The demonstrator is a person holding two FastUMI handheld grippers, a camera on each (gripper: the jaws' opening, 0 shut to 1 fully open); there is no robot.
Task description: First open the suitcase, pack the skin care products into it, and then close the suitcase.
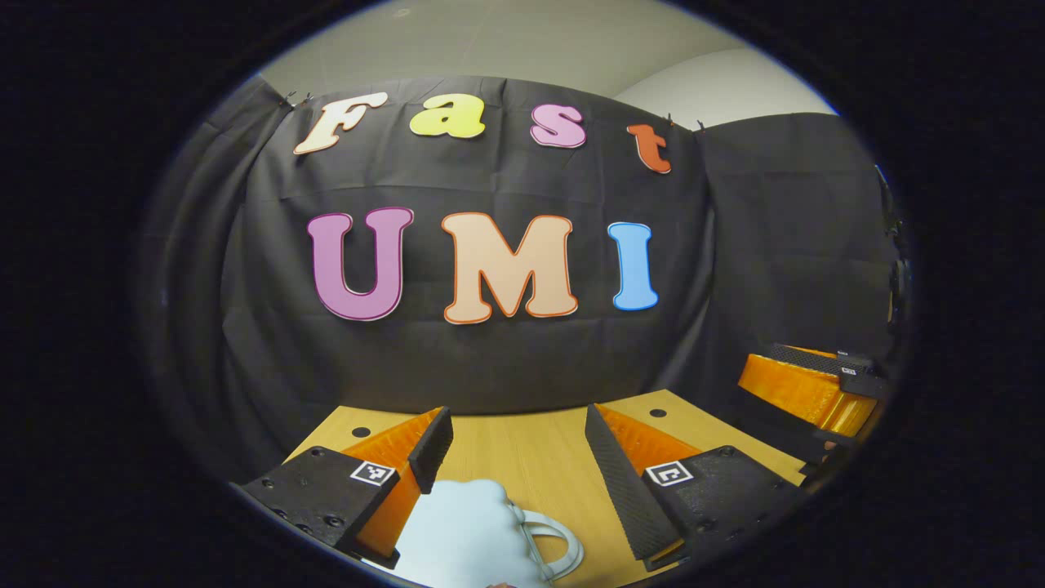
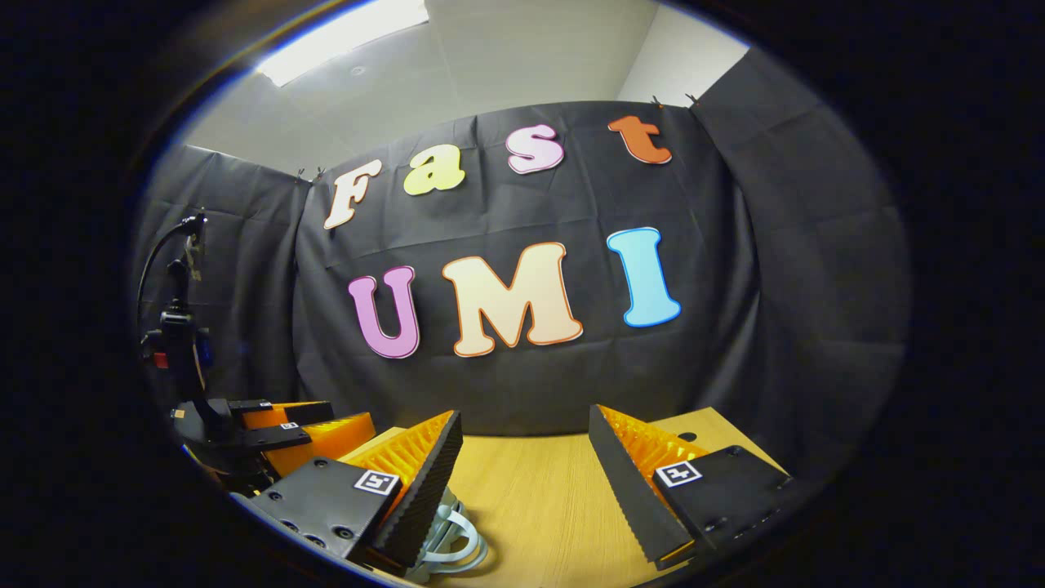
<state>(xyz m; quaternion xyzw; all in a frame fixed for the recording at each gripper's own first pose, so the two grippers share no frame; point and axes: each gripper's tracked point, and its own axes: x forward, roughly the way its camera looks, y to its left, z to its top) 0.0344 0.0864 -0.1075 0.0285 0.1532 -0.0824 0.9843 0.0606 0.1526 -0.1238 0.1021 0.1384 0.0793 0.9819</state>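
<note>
Wooden table (image 1: 522,457) fills the bottom of both views. Your left gripper (image 1: 510,445) has its jaws wide apart over the pale blue suitcase (image 1: 469,531) at bottom center; your right gripper (image 2: 526,453) is spread too, suitcase handle (image 2: 457,531) bottom left.

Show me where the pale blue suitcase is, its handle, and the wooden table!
suitcase (image 1: 461,531), left gripper view, on its pale blue shell between the tool's fingers.
handle (image 1: 563,543), left gripper view, on the curved loop at the suitcase's right.
table (image 2: 531,490), right gripper view, on bare wood between the fingers.
</note>
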